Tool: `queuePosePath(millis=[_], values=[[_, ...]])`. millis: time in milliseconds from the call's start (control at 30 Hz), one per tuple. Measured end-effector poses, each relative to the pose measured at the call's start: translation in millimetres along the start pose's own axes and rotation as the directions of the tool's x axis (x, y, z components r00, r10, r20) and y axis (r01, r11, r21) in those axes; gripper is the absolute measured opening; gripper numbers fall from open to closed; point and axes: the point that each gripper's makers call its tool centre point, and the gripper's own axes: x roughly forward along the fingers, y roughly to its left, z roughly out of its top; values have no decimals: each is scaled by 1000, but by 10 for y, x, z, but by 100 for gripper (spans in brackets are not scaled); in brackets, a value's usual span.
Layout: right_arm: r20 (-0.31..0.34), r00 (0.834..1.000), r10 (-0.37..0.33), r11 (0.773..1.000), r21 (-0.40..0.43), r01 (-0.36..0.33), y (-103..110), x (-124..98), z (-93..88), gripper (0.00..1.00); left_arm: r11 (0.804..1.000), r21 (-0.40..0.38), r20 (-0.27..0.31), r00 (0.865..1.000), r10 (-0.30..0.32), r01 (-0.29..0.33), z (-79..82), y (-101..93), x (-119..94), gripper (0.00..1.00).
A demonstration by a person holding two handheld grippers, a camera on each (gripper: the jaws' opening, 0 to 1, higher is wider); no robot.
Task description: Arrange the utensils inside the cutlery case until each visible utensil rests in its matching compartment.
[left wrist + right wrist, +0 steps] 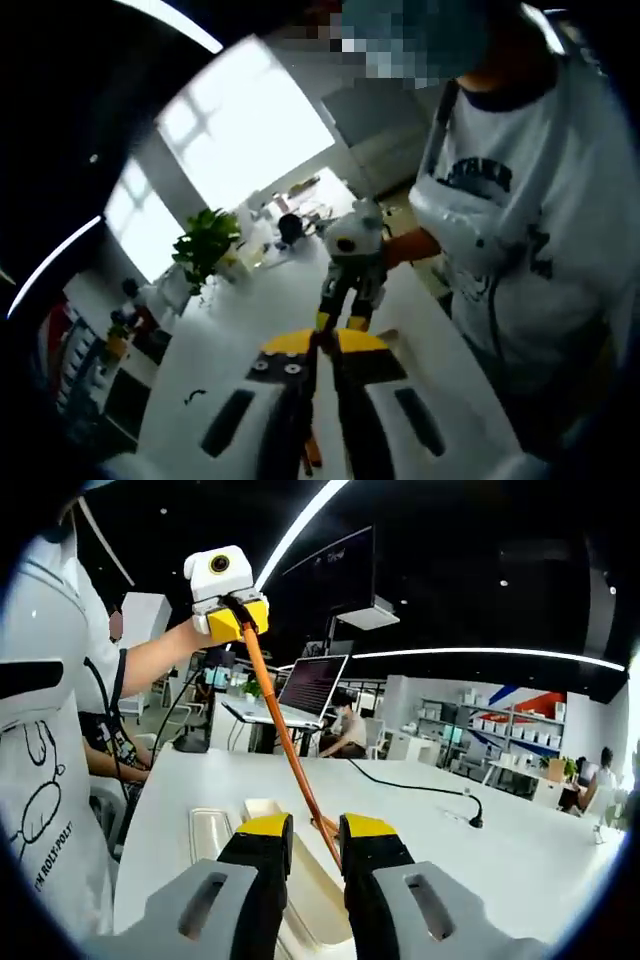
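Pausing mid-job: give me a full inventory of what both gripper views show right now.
orange stick: one, orange, slanting up from the case area between the right jaws to the left gripper
cutlery case: one, cream, on the table just ahead of the right gripper
table: one, white, under everything
cable: one, black, lying across the table to the right
laptop: one, open, on a desk behind
plant: one, green, beyond the table's far end
seated person: one, behind the laptop
person's shirt: white, printed, beside the table
left gripper: yellow tips, closed on the stick's upper end
right gripper: yellow tips, jaws apart around the stick
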Motion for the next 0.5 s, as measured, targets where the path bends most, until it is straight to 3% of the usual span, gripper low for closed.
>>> queuePosePath(millis=[167, 233, 300, 367, 500], values=[[1, 1000, -2, 1000, -15, 2, -38, -16, -16, 7, 1000, -3, 28, 1000, -12, 12, 26, -40, 36, 5], [-13, 1000, 10, 1000, -28, -10, -35, 10, -53, 12, 1000, -7, 50, 999, -18, 18, 53, -62, 55, 5], [-7, 997, 82, 996, -20, -82, 77, 68, -45, 17, 1000, -1, 56, 998, -23, 23, 61, -74, 65, 5], [-4, 996, 84, 996, -17, -84, 95, 128, -45, 17, 1000, 1, 61, 998, -30, 30, 68, -85, 68, 5], [-28, 995, 92, 994, -52, -93, 104, 199, -100, 7, 999, 4, 68, 997, -36, 35, 84, -107, 68, 5]])
